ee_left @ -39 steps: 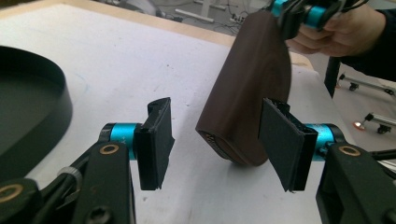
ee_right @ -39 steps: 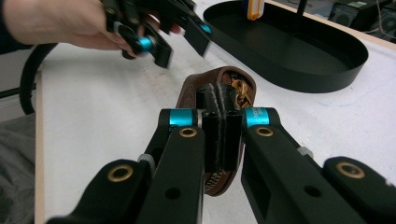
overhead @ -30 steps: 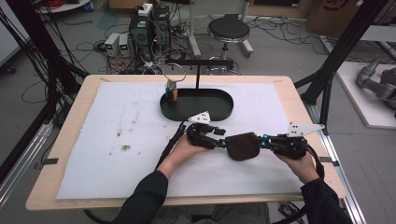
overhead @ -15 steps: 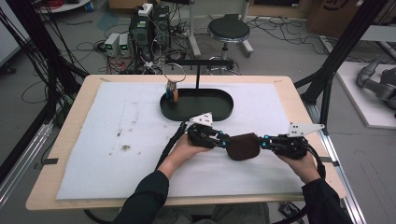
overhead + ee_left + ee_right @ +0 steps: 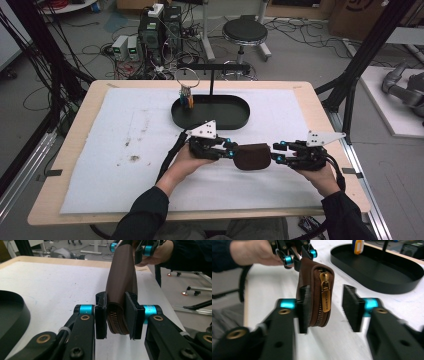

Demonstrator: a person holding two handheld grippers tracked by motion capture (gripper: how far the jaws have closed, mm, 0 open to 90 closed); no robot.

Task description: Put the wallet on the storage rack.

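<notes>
A brown zippered pouch (image 5: 252, 156) is held between the two grippers, just above the white mat (image 5: 125, 150), toward the near right of the wooden table (image 5: 75, 135). Open mat lies to the left and along the near edge; behind the pouch, near but apart from it, sits a black oval tray (image 5: 210, 117).

The left gripper (image 5: 231, 151) has its jaws pressed onto one end of the pouch, the pads pinching both faces with the zipper teeth showing between them in the left gripper view (image 5: 117, 315). The right gripper (image 5: 276, 154) has its jaws spread: in the right gripper view one pad touches the pouch's side (image 5: 315, 295) while the other pad stands clear of it, a gap between.

The tray is shallow, matt and round-ended; inside its left end stands a small orange and blue item (image 5: 186, 97) hanging from a wire ring, its nature unclear at this distance. A thin black post with a crossbar (image 5: 212, 67) rises from the tray.

The pouch appears to be smooth leather with a brass zipper pull (image 5: 325, 293) lying flat along the seam. The mat is felt-like, with dark stains (image 5: 132, 157) at left.
</notes>
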